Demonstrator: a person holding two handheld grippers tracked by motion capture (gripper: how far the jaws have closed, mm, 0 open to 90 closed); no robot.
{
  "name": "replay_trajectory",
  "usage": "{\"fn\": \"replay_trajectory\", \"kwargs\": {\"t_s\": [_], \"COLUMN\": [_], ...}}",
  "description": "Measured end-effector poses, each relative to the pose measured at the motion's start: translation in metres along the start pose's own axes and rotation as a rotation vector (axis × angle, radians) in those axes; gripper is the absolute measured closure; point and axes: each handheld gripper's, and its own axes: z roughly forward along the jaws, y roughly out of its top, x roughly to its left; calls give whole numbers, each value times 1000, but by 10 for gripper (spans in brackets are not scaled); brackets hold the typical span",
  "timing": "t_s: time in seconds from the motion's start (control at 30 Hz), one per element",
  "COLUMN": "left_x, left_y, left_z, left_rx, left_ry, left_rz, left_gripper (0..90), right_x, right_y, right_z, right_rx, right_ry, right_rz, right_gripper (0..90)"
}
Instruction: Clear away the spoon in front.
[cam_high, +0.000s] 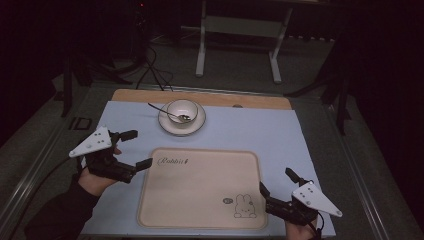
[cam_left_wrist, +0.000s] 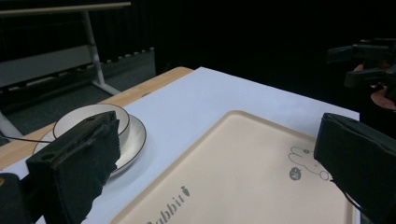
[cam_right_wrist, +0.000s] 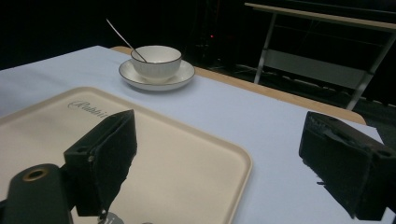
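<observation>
A beige tray (cam_high: 200, 187) with a rabbit drawing and the word "Rabbit" lies on the pale blue table cover, nearest the person. Behind it a white bowl (cam_high: 182, 111) stands on a white saucer (cam_high: 196, 126), with a metal spoon (cam_high: 161, 109) leaning in it, handle to the left. My left gripper (cam_high: 136, 149) hovers open just left of the tray's far left corner, nothing between its jaws. My right gripper (cam_high: 276, 182) hovers open at the tray's near right corner, also holding nothing. The bowl (cam_right_wrist: 156, 60) and tray (cam_right_wrist: 187, 154) lie ahead in the right gripper view; tray (cam_left_wrist: 243, 172) and saucer (cam_left_wrist: 133, 140) lie ahead in the left gripper view.
A strip of wooden table edge (cam_high: 200, 97) shows behind the blue cover (cam_high: 250, 132). Beyond it stand a white table frame (cam_high: 240, 45) and cables (cam_high: 150, 70) on a dark floor. The room around is dim.
</observation>
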Motion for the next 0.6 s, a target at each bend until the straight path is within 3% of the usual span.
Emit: {"fn": "replay_trajectory", "kwargs": {"t_s": [0.37,0.6], "left_x": [23,45], "left_y": [0,-3], "left_z": [17,28], "left_rx": [20,34], "left_ry": [40,82], "left_rz": [-36,-65], "left_gripper": [15,34], "right_x": [1,3], "right_y": [0,0], "right_z": [0,1], "right_rx": [0,1], "right_ry": [11,14], "right_rz": [-2,-8], "right_gripper": [114,113]}}
